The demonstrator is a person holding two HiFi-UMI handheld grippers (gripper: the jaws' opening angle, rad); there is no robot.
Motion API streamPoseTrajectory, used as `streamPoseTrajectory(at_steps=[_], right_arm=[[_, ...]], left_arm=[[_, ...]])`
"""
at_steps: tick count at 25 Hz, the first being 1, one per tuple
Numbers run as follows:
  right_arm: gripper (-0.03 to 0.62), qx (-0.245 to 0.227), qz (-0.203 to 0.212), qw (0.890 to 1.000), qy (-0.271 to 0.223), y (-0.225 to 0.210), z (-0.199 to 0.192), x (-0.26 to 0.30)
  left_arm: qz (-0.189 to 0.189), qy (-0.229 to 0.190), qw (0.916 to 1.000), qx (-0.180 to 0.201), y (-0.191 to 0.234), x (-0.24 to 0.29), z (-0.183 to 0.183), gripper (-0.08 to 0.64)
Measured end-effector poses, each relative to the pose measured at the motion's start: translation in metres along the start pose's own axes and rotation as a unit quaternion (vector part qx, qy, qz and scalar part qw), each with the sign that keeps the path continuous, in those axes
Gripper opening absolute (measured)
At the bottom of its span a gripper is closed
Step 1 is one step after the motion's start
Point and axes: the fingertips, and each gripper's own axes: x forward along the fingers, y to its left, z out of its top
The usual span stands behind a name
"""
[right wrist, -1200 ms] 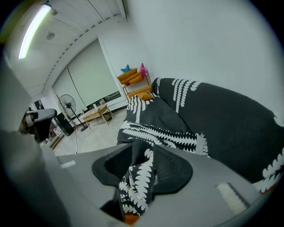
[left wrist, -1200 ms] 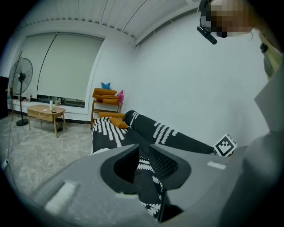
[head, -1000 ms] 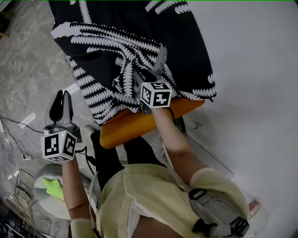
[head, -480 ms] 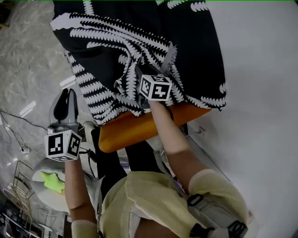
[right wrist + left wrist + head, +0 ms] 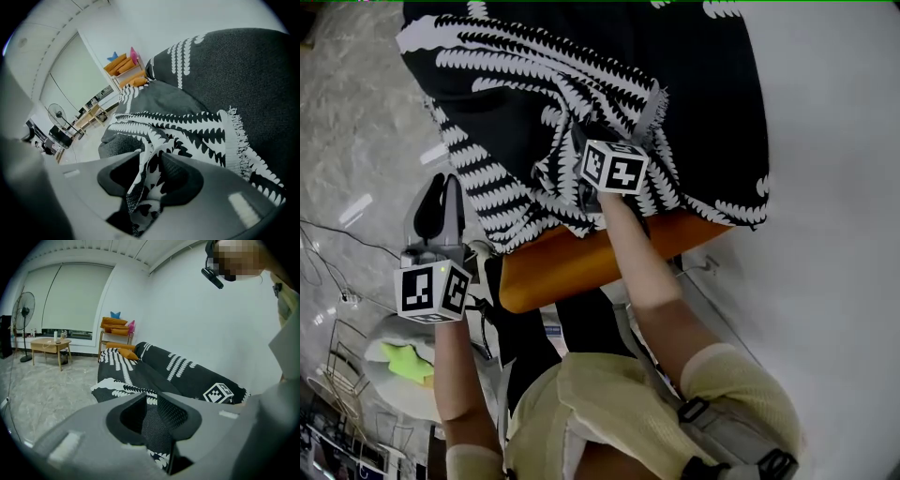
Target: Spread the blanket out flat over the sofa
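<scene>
blanket (image 5: 581,84) lies along the sofa (image 5: 572,258), its long axis running away from me, with the near orange end bare. my right gripper (image 5: 150,161) pinches a raised fold. my left gripper (image 5: 439,202), slightly parted and empty, hangs off the sofa's left side, apart from the cloth. the fold probably needs drawing toward me.

Well beyond the jaws of the left gripper (image 5: 150,414) and off to their left, a standing fan (image 5: 24,305) and a low wooden table (image 5: 49,344) stand on the pale marbled floor (image 5: 42,385) in front of a wide window with its blind down (image 5: 70,301). Straight ahead of those jaws, by the white wall (image 5: 187,310), a small rack (image 5: 115,331) carries orange cushions, with a blue star shape and something pink on top. Behind the jaws, thin cables (image 5: 337,281) trail over the floor beside a round white thing (image 5: 394,398) with a green object (image 5: 405,366) on it.
</scene>
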Motion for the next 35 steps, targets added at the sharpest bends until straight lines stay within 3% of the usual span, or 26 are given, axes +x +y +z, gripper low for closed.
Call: streamPoseTrajectory(at_steps=[3,7,20,35], right_arm=[[0.128,-0.002,0.000,1.000,0.009,0.001,-0.003,0.004],[0.011,-0.014,-0.001,1.000,0.020,0.006,-0.008,0.001],[0.009,-0.040,0.049,0.997,-0.035,0.088,-0.005,-0.073],[0.009,-0.089,0.105,0.989,-0.058,0.208,-0.056,-0.159]], left_arm=[[0.001,0.002,1.0000,-0.003,0.001,-0.001,-0.004,0.066],[0.009,0.001,0.9999,-0.004,0.008,-0.011,-0.004,0.066],[0.012,-0.019,0.9997,0.007,0.029,-0.073,0.018,0.066],[0.020,-0.053,0.9984,0.004,0.058,-0.189,0.014,0.066]])
